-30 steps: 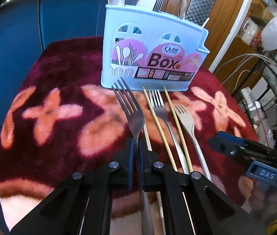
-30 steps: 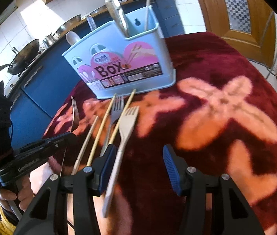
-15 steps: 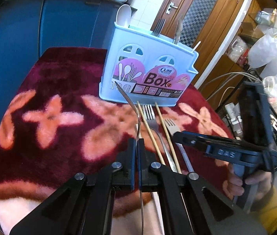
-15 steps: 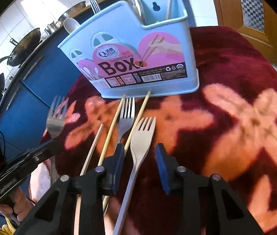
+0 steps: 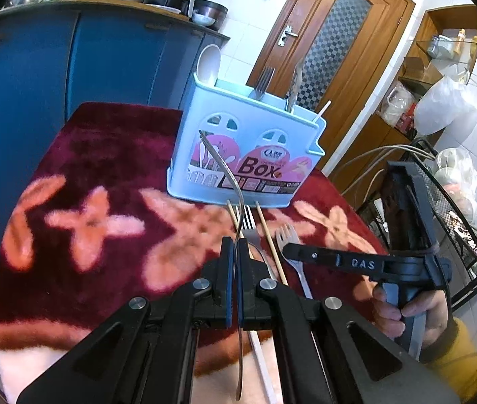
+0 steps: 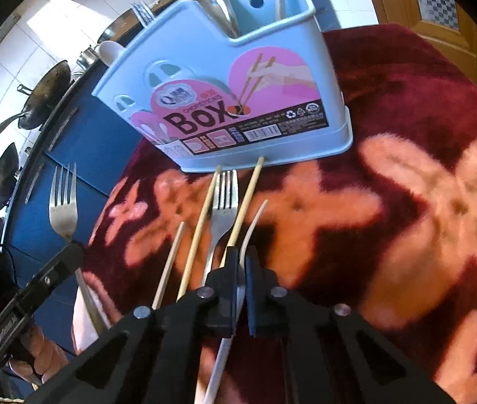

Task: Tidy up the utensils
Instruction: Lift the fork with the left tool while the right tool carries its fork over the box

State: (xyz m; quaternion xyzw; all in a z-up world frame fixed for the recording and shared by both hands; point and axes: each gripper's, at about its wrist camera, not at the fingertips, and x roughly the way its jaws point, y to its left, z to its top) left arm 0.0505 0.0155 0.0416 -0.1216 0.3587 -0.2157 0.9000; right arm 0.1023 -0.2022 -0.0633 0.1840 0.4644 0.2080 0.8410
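Left wrist view: left tongs (image 5: 237, 262) at lower centre are clamped on a steel fork (image 5: 225, 175), held edge-on, tines raised in front of the blue utensil box (image 5: 245, 155) at frame centre. The box stands on the worktop's red flowered cloth (image 5: 103, 168). A second steel fork (image 5: 248, 222) is laid between two chopsticks (image 5: 268, 235) just below the box. Right tongs (image 5: 289, 252) are seen at right, closed on a pale fork (image 5: 287, 234).

Right wrist view: right tongs (image 6: 241, 262) at lower centre have just been closing and are clamped on the pale fork (image 6: 252, 229), seen edge-on. Three chopsticks (image 6: 201, 222) and the second steel fork (image 6: 225, 198) are left lying below the box (image 6: 231, 101). At left the steel fork (image 6: 63, 202) is held up by the left tongs (image 6: 73, 252).
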